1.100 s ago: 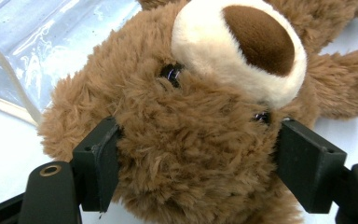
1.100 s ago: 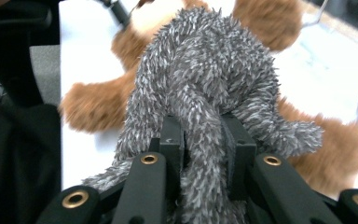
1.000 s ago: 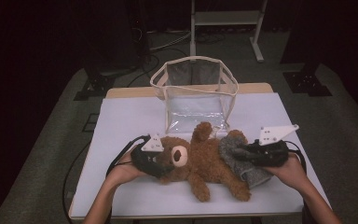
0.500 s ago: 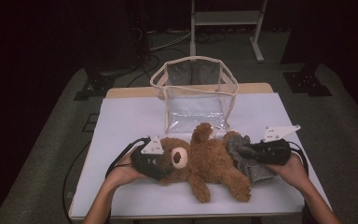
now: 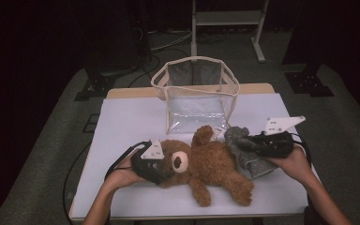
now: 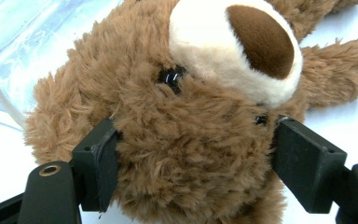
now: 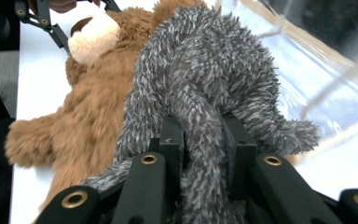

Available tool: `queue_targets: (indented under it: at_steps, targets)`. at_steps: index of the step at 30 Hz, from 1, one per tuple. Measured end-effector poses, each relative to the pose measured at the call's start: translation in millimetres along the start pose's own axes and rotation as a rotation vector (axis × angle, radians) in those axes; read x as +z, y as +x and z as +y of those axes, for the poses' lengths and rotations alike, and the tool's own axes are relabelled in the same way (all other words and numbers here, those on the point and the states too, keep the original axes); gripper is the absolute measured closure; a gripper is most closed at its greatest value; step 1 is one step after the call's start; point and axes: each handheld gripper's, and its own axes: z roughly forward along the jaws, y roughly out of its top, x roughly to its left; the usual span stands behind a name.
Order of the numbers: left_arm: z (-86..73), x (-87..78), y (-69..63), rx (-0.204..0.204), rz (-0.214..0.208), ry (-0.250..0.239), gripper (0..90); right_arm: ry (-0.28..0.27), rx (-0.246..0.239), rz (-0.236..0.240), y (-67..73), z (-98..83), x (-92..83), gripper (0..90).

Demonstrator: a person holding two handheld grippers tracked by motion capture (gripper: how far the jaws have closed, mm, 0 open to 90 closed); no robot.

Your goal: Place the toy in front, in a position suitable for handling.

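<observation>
Lying on its back across the near half of the white table (image 5: 122, 122), the brown teddy bear (image 5: 206, 166) had its head toward the person's left and its legs toward the near right edge. The left gripper (image 5: 161, 168) was clamped on the bear's head: in the left gripper view (image 6: 186, 163) its two black jaws stood wide apart, one pressed into the fur on each side of the head, below the dark eyes and the cream muzzle with its brown nose. The left hand (image 5: 122, 176) held that gripper low on the table, and a black cable (image 5: 117, 164) trailed back from it.

A grey plush toy (image 5: 246, 150) lay just beside the bear, touching its right flank, between the bear and the right edge of the table. The right gripper (image 5: 248, 143) was pinched tight on a narrow shaggy limb of that grey toy; in the right gripper view (image 7: 203, 140) the jaws stood close together with the limb squeezed between them, and the rest of the grey toy rose ahead, leaning against the bear's side. The right hand (image 5: 293, 164) held this gripper just above the table top.

Behind both toys stood a clear plastic bag (image 5: 197, 93) with cream trim, upright and open at the top, near the bear's raised arm.
</observation>
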Motion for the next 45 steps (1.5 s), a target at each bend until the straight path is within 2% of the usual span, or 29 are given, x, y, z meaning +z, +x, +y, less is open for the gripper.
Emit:
queue_targets:
  at_steps: [4,7,11,15,18,22,24,28,31,33,36,40,45]
  targets:
    - [-3.6,-1.5,-1.3,0.004,-0.009,-0.015,22.9,0.038,-0.024,0.008,-4.3,11.1,21.1,72.4]
    - [-5.7,-2.4,-0.5,0.002,-0.009,-0.024,22.9,0.062,0.001,0.001,-14.3,5.1,27.0,72.4]
    - [-4.9,-3.1,0.5,0.018,-0.002,-0.020,22.8,0.065,0.046,-0.020,-22.8,-10.8,19.1,72.3]
    - [-3.4,-2.2,1.0,0.020,0.001,-0.015,23.0,0.076,0.090,-0.042,-26.9,-26.0,3.0,72.1]
    - [-2.4,-1.3,0.6,0.021,0.002,-0.014,23.0,0.059,0.088,-0.040,-23.7,-23.3,-7.0,72.1]
    - [-1.4,-1.0,0.6,0.028,0.002,-0.010,23.4,0.034,0.050,-0.024,-15.5,-6.1,-11.0,72.1]
    - [-1.5,-1.1,-0.1,0.027,-0.003,-0.011,23.3,0.034,0.023,-0.010,-12.0,4.3,-5.1,72.1]
    - [-1.9,-1.2,-1.4,0.035,-0.005,-0.012,23.4,0.066,-0.014,0.018,-10.0,21.6,18.2,72.1]
    - [-2.5,-1.4,-1.8,0.043,-0.005,-0.011,23.5,0.104,-0.011,0.032,-15.7,25.2,40.1,72.2]
    - [-2.8,-1.4,-1.9,0.043,-0.003,-0.014,23.6,0.118,0.005,0.032,-22.3,21.6,48.5,72.3]
    - [-2.8,-1.3,-1.7,0.043,-0.006,-0.017,23.7,0.106,0.045,0.029,-32.3,12.1,48.6,72.4]
    - [-1.9,-0.8,-1.2,0.040,-0.004,-0.016,23.8,0.090,0.096,0.011,-39.6,-7.0,37.3,72.4]
    - [-0.6,1.2,0.5,0.029,-0.002,-0.014,23.8,0.073,0.149,-0.017,-41.9,-27.8,16.7,72.4]
